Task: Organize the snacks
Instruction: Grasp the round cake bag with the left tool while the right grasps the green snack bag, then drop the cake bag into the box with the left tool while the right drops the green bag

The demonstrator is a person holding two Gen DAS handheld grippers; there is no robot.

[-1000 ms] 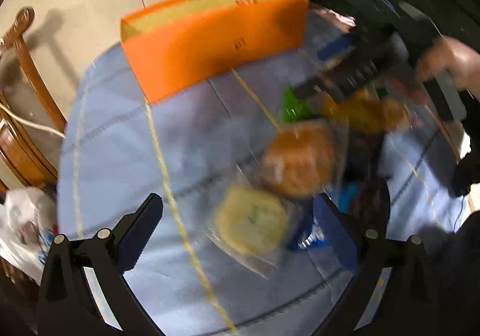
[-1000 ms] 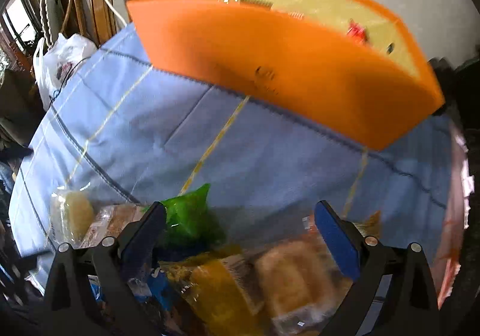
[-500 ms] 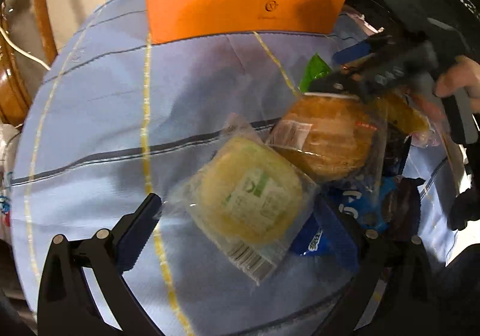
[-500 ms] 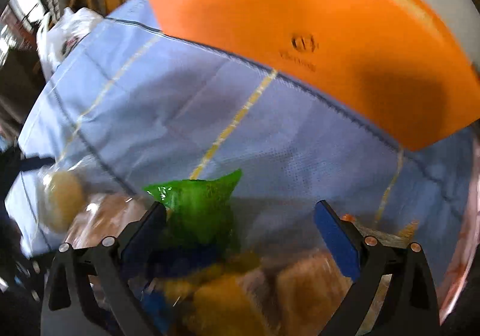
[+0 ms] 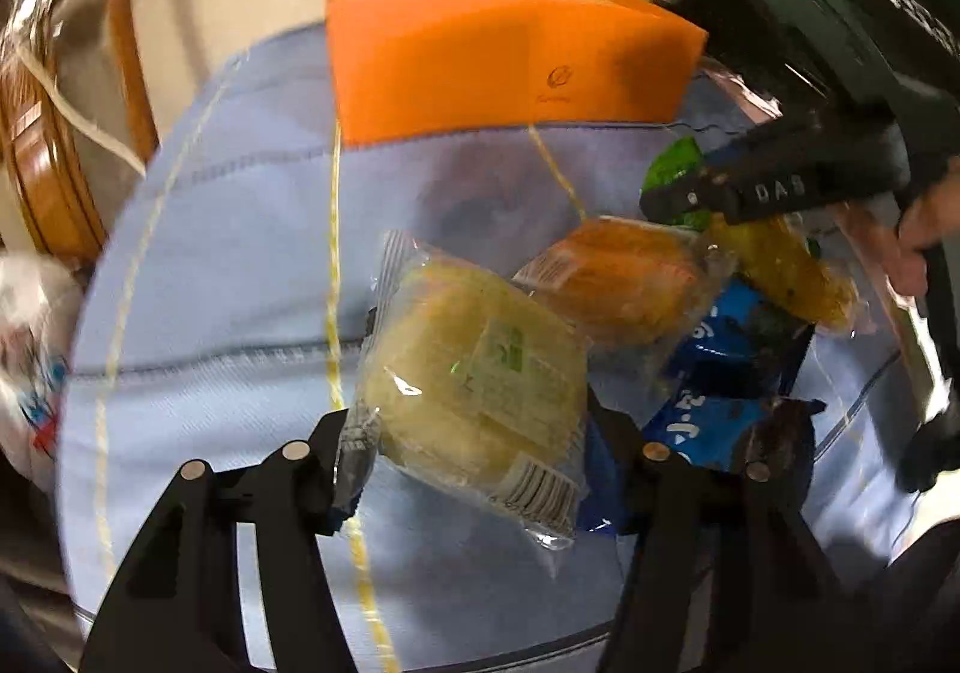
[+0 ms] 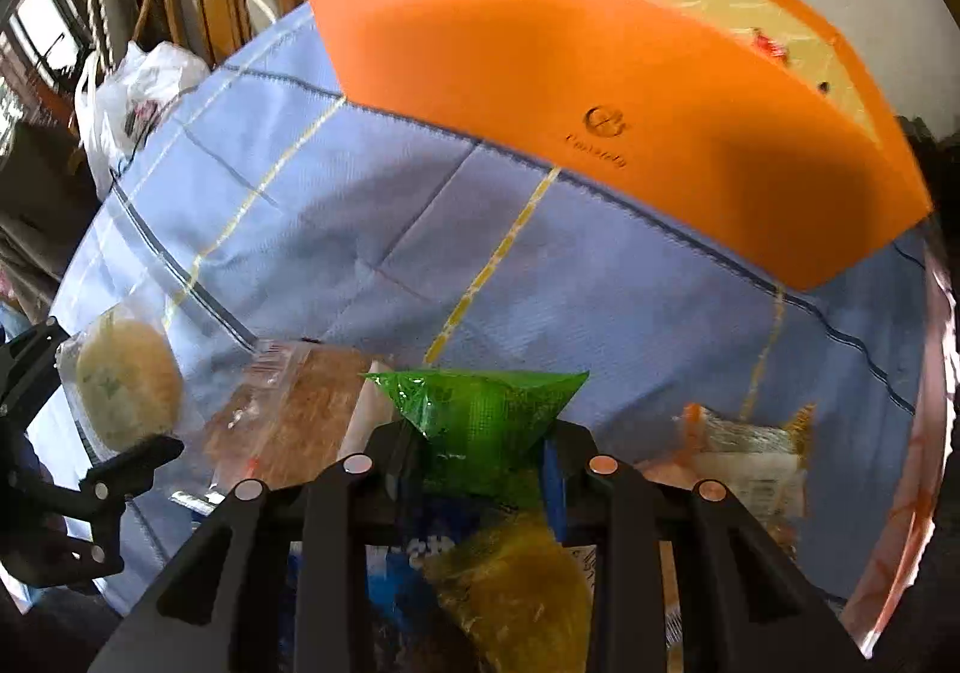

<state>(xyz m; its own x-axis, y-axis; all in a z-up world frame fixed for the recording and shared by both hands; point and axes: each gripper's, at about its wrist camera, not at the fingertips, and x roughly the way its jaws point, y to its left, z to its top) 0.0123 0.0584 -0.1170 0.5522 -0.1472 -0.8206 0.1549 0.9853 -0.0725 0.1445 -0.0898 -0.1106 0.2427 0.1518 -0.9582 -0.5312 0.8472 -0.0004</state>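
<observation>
Blue tablecloth (image 5: 228, 265); left gripper (image 5: 474, 445) fingers clamping pale bun (image 5: 474, 373), right gripper (image 6: 480, 451) fingers clamping half-hidden green packet (image 6: 480, 421).

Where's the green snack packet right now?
In the right wrist view the green packet sits low and central between the right gripper's fingers, above a yellow snack.

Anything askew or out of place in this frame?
Nothing damaged or spilled. The snacks lie in a loose overlapping heap on the blue tablecloth, outside the orange box; that is simply the unsorted state.
</observation>
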